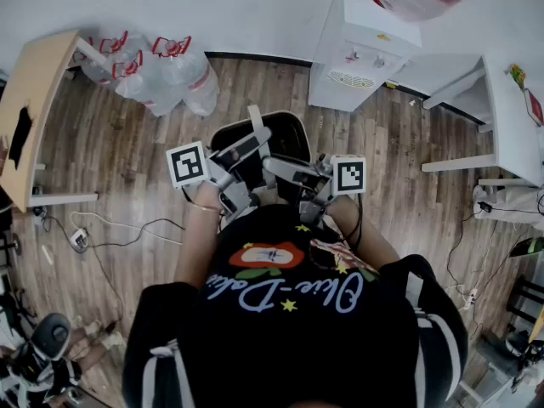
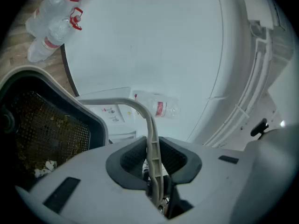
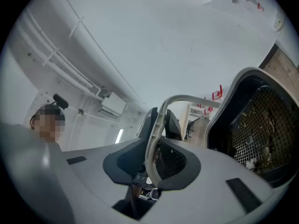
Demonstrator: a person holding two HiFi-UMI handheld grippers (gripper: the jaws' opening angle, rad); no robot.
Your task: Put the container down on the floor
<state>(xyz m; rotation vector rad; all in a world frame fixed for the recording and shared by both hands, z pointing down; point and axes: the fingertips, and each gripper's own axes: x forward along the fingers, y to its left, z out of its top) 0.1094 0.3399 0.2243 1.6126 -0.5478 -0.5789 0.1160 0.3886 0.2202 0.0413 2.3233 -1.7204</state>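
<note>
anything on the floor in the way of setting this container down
Nothing visible does. The left tongs and right tongs grip the container by its handles above wooden floor. The bagged bottles and white cabinet sit off to the sides. The patch right beneath it is hidden.

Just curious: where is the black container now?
Head view, centre: the container hangs between the left gripper and right gripper, each shut on a handle, over the floor.

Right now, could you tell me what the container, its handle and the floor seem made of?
The container: black matte moulded plastic with a mesh liner, perhaps metal. The handle: pale plastic, by its moulded ribs. The floor: grained planks, slight sheen, wood or laminate.
</note>
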